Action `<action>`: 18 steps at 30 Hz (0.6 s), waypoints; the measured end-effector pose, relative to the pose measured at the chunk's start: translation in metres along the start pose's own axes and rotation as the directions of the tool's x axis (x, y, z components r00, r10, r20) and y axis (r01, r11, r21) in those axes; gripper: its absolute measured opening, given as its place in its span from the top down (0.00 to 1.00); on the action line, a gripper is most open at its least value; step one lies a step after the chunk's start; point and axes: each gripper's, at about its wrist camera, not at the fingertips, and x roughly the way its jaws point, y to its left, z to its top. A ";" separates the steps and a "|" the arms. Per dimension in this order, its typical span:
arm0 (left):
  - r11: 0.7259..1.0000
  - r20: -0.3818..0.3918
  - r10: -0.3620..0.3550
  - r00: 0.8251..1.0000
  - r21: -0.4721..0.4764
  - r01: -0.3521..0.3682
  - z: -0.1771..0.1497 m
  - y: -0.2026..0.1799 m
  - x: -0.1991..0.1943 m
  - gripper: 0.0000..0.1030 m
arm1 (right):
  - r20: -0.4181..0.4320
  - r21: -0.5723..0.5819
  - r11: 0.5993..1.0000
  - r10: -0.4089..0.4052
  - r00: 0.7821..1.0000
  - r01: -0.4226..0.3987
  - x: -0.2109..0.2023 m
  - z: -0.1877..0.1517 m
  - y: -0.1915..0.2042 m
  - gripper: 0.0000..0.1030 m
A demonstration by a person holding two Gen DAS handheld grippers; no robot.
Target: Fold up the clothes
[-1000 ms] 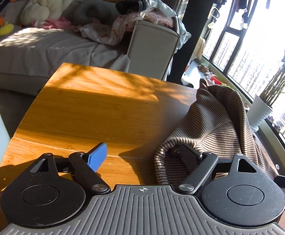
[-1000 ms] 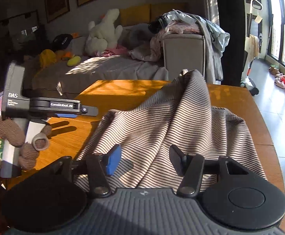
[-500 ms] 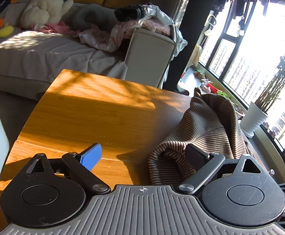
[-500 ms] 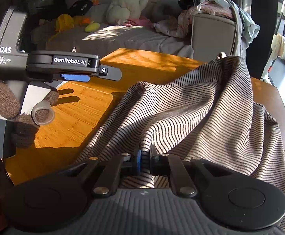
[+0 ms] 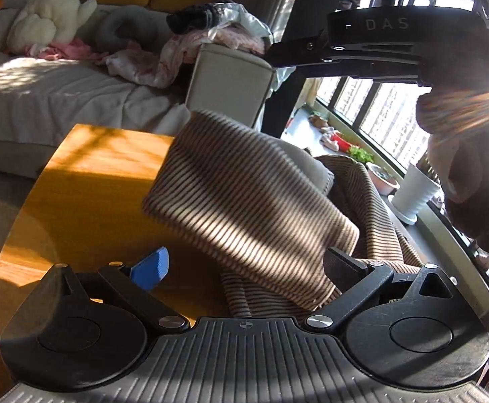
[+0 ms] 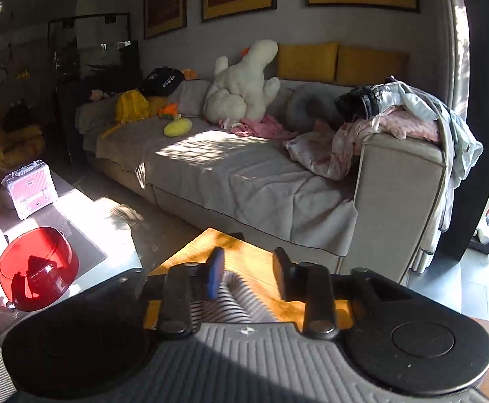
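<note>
A brown-and-cream striped garment [image 5: 244, 201] lies on the wooden table [image 5: 86, 181], with one flap raised and blurred in mid-air over the rest. My left gripper [image 5: 247, 265] is open, its jaws on either side of the garment's near edge without pinching it. The right gripper's body [image 5: 372, 50] shows above the cloth at the top right of the left wrist view. In its own view my right gripper [image 6: 249, 272] is open and empty, with a bit of striped cloth [image 6: 234, 299] below its blue finger pad [image 6: 215, 275].
A grey sofa [image 6: 244, 174] with a white plush toy [image 6: 241, 84] and a pile of clothes [image 6: 395, 114] stands beyond the table. A red bowl [image 6: 36, 268] and a pink case [image 6: 31, 189] sit at the left. Windows and a white plant pot [image 5: 415, 194] are at the right.
The right gripper shut on the garment, rose with it and swung it over toward the left, then opened. The flap now hangs in mid-air over the left gripper, which stayed open.
</note>
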 end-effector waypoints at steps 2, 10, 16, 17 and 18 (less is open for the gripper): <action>1.000 0.001 -0.013 1.000 -0.010 0.013 0.002 -0.007 0.010 0.02 | 0.004 -0.007 0.999 -0.051 0.999 0.051 -0.013 -0.019 -0.015 0.47; 0.997 0.011 -0.071 0.997 0.001 0.071 -0.013 -0.046 0.057 0.00 | -0.260 0.138 0.957 -0.213 0.942 0.255 -0.048 -0.157 -0.094 0.47; 0.992 -0.019 -0.014 1.000 0.128 0.016 -0.041 -0.053 0.045 0.00 | -0.240 0.189 0.955 -0.181 0.954 0.229 -0.085 -0.205 -0.074 0.47; 0.990 -0.031 -0.007 0.999 0.142 0.011 -0.044 -0.051 0.040 0.00 | -0.237 0.183 0.960 -0.165 0.957 0.211 -0.091 -0.208 -0.066 0.47; 0.987 -0.039 0.002 0.999 0.158 0.004 -0.048 -0.051 0.031 0.00 | -0.235 0.159 0.968 -0.151 0.960 0.192 -0.098 -0.212 -0.057 0.47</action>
